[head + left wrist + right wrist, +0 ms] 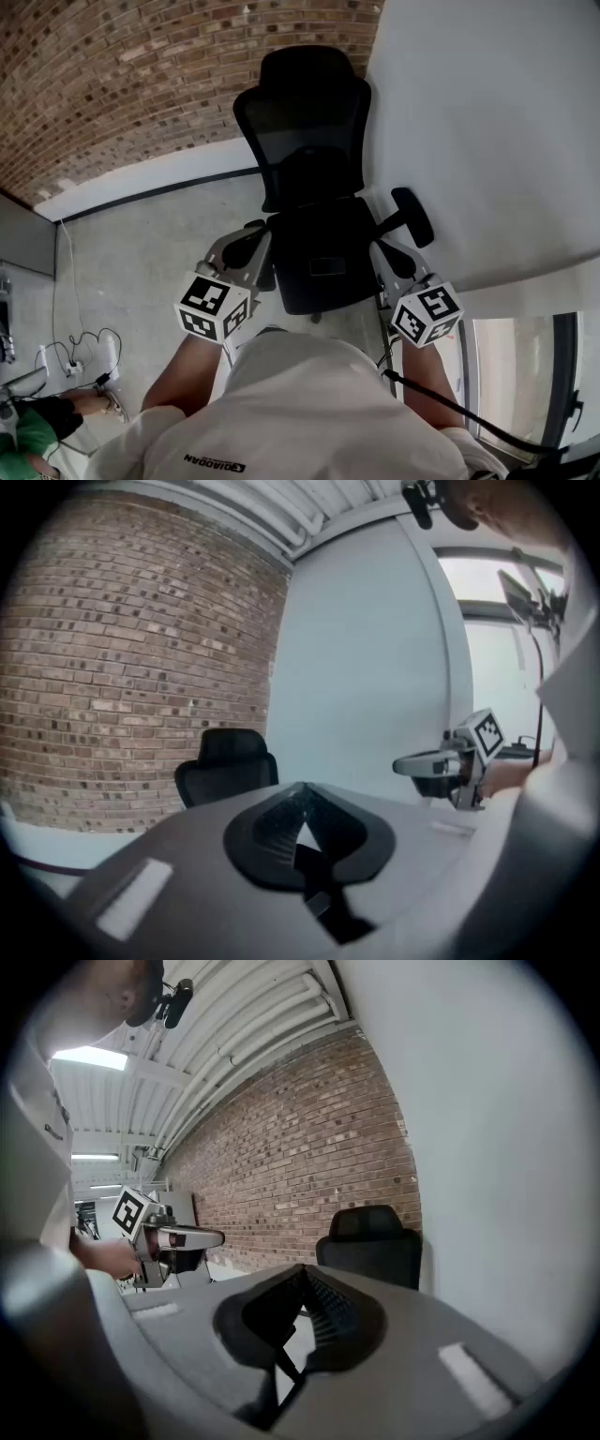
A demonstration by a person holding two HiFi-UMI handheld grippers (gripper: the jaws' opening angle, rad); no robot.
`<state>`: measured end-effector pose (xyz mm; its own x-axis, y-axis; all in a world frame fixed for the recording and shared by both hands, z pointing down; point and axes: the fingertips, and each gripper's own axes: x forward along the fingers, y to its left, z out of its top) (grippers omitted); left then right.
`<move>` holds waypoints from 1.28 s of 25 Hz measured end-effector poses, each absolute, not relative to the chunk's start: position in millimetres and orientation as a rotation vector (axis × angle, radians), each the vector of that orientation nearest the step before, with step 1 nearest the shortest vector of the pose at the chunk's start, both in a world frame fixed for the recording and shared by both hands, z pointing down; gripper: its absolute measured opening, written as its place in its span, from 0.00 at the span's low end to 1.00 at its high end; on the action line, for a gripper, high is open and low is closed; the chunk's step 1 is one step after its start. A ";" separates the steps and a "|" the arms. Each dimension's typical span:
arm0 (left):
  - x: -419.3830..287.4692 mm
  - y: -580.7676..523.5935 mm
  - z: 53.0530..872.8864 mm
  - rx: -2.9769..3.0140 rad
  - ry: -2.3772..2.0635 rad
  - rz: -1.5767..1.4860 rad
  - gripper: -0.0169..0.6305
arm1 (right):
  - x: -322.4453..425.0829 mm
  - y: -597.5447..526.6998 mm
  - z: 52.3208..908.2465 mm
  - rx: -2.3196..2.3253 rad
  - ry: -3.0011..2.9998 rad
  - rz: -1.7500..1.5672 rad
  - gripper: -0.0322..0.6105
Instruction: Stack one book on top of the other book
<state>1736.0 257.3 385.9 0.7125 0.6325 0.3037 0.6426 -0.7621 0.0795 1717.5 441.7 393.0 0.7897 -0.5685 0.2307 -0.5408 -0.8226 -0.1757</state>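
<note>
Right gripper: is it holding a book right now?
No, the right gripper has its jaws shut together with nothing between them.

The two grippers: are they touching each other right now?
Apart. The head view shows the left gripper and the right gripper side by side, with the seat of the black chair showing in the gap between them.

Black office chair [317,251] on grey floor [141,258]

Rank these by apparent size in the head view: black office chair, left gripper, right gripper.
Largest: black office chair. Then left gripper and right gripper, which look alike, so I leave them unranked.
</note>
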 end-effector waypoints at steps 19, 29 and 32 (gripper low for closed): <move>1722.4 247.6 380.4 -2.890 -1.046 -0.477 0.03 | 1708.4 417.5 389.9 -2.831 0.997 -0.427 0.05; 1695.0 192.5 377.0 -2.955 -0.908 -0.464 0.03 | 1706.6 360.6 379.1 -2.773 1.149 -0.377 0.05; 1685.2 167.8 377.1 -2.983 -0.831 -0.470 0.03 | 1703.1 333.7 378.8 -2.742 1.229 -0.375 0.05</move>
